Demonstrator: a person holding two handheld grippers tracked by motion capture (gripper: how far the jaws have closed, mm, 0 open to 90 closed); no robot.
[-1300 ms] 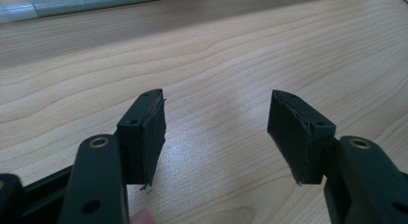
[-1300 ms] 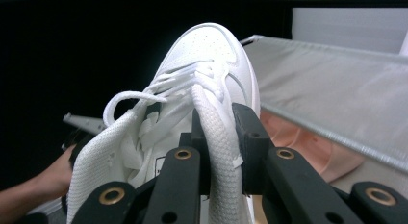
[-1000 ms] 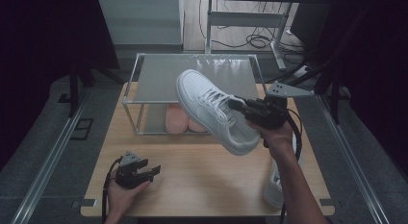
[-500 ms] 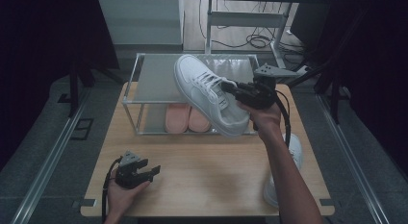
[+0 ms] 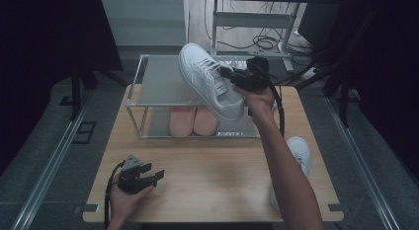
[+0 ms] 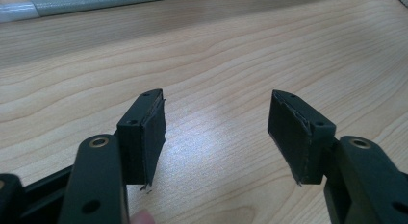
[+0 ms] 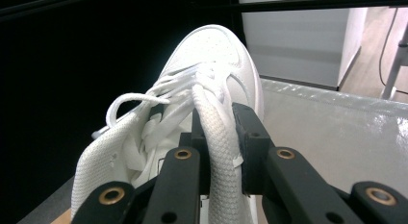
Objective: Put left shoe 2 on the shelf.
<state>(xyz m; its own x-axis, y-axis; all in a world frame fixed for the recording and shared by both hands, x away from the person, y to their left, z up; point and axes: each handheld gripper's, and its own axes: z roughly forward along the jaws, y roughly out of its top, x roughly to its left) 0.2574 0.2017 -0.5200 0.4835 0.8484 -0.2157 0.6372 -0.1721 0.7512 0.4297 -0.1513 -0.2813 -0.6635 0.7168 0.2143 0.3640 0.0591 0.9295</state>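
Sneaker [image 5: 210, 82]: white low-top, held in the air above the top shelf of the rack [image 5: 148, 84], toe pointing up and away from me, heel end lower and over the rack's front edge.
Rack: metal frame with two shelves on the far half of the table [image 5: 207, 175]; a pink pair [image 5: 192, 120] sits on the lower shelf. I see a second white shoe [image 5: 299, 153] near the table's right edge, partly behind my forearm.
Handling, my judgement: the sneaker looks light, with a stiff sole and a soft padded upper, so it will swing and tip from a one-point hold; the smooth upper may slip.
Where to hold: I have it by the padded collar beside the laces, a soft rim that squashes, so it gives the pads bite.
Right arm: stretched forward over the table, wrist raised.
Right gripper [image 7: 219, 137]: jaws pinched tight on the sneaker's collar.
Left hand: resting low at the table's near left corner.
Left gripper [image 6: 216, 130]: jaws spread wide, nothing between them, just above bare wood.
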